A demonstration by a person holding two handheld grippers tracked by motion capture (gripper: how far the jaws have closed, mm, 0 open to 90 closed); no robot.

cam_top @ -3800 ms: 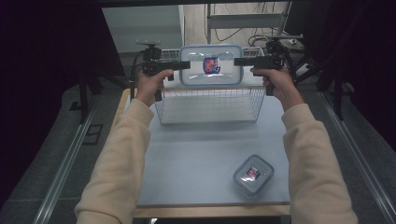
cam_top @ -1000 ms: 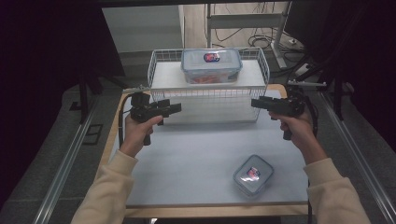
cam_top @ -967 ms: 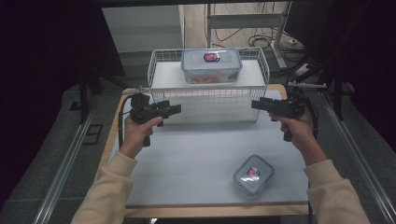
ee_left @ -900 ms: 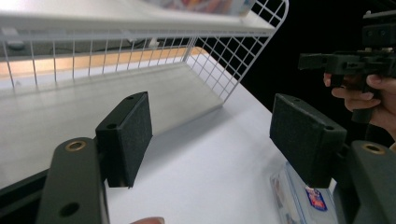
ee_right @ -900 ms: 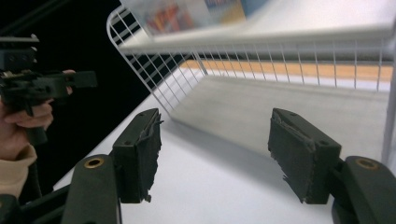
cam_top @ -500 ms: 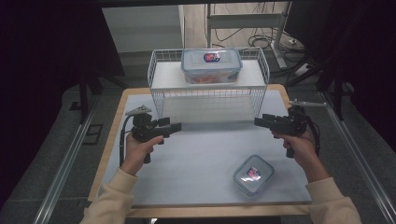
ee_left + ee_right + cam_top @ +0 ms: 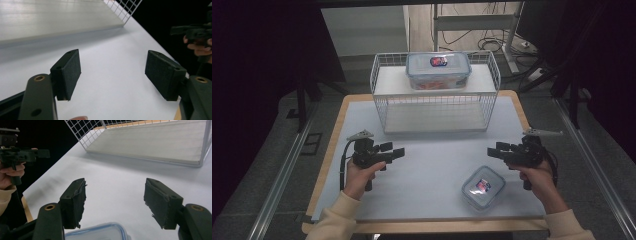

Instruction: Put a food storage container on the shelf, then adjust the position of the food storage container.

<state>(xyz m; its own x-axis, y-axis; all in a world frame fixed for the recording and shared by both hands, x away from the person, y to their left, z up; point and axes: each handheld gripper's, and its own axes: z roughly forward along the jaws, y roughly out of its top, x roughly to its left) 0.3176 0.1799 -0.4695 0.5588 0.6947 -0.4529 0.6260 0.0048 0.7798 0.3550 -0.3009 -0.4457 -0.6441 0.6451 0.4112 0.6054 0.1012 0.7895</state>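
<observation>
Now over on the left, the left gripper (image 7: 398, 151) hangs low over the pale table (image 7: 432, 160), its jaws spread wide and holding nothing; the left gripper view shows bare tabletop between the two black pads (image 7: 72, 70). The left hand (image 7: 358, 176) grips its handle, cable looping down beside the wrist. Moving to the middle, the white wire basket (image 7: 435, 107) stands at the far side of the table, and a large clear container (image 7: 438, 70) with a blue-rimmed lid sits on top of it. Nearer the person, right of centre, a small lidded container (image 7: 482, 186) lies flat on the table, touched by neither gripper. Just beside it, on the right, the right gripper (image 7: 492, 152) points inward, jaws parted and empty too. Its own view shows that small container's rim at the bottom edge, just under the open jaws, with the basket's base beyond.
</observation>
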